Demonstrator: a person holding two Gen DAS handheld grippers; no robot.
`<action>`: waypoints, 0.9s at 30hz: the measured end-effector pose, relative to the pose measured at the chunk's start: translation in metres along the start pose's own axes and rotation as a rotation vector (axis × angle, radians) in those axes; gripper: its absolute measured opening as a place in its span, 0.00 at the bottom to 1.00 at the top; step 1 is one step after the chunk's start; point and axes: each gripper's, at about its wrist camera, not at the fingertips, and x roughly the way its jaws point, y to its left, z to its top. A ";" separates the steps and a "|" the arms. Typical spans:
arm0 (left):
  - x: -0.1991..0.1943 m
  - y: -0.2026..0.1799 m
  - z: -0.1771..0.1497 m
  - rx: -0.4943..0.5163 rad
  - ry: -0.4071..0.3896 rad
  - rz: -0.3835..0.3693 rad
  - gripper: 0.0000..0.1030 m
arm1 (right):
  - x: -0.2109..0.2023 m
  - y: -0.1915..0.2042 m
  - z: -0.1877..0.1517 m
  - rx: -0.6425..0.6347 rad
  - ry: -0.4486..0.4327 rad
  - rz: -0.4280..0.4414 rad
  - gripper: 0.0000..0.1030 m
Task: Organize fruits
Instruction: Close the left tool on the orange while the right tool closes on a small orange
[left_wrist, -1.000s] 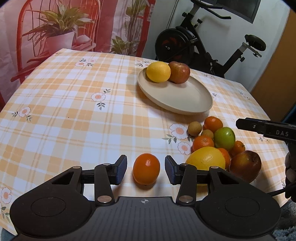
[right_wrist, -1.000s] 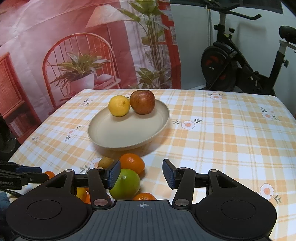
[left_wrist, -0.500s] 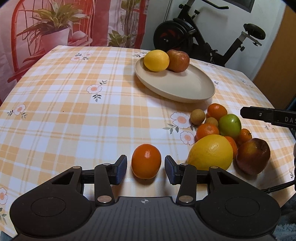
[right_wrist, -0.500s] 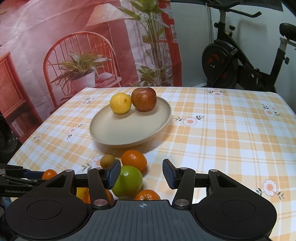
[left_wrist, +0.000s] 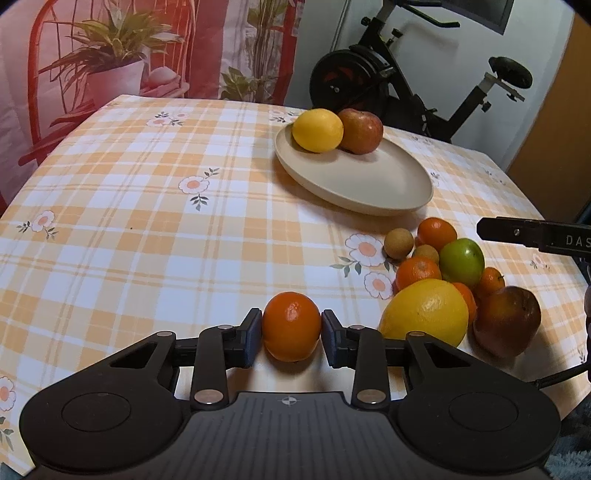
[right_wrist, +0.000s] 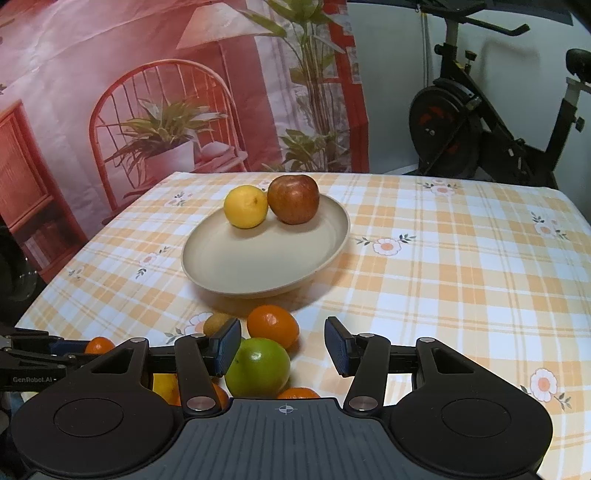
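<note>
Checked orange-and-white tabletop (left_wrist: 147, 221): left tool (left_wrist: 291, 332) has just closed across the middle of a small, firm, smooth-skinned orange mandarin (left_wrist: 291, 326), short of the beige oval plate (left_wrist: 388, 192); right tool (right_wrist: 282, 345) hangs open.

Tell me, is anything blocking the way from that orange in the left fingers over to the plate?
Nothing visible does. The left gripper has just been closing on the orange, and bare tablecloth lies between it and the plate. The fruit pile sits off to the right.
</note>
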 end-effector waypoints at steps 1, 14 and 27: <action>-0.001 0.000 0.001 -0.002 -0.006 -0.002 0.35 | 0.000 0.000 0.001 0.000 0.001 0.002 0.45; -0.010 0.011 0.008 -0.068 -0.077 0.009 0.35 | 0.038 -0.001 0.027 0.017 0.094 0.060 0.45; -0.013 0.014 0.008 -0.082 -0.099 -0.002 0.35 | 0.070 -0.006 0.029 0.094 0.213 0.070 0.45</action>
